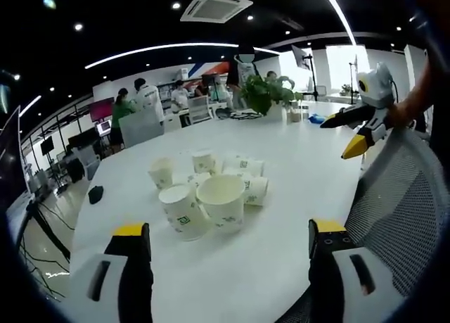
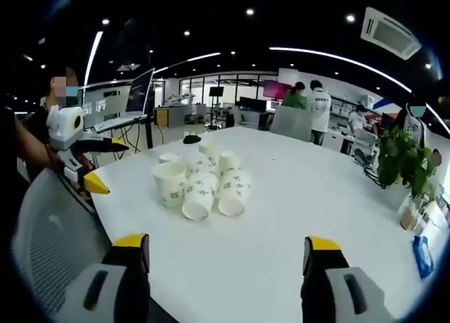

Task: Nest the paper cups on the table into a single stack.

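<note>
Your left gripper [image 1: 228, 242] and right gripper [image 2: 228, 256] both hover with jaws wide apart, holding nothing. The paper cups [image 1: 211, 189] sit clustered on the white table [image 1: 295, 161], ahead of both grippers: some upright and showing bare insides, some tipped on their sides, touching one another. A potted plant [image 1: 266, 92] stands farther back.

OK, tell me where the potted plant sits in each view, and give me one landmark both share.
Left gripper view: the potted plant stands at the table's far end, upper middle, beyond the paper cups.
Right gripper view: potted plant at the far right, on the table's edge.
Shared landmark: the cluster of paper cups on the white table.
</note>
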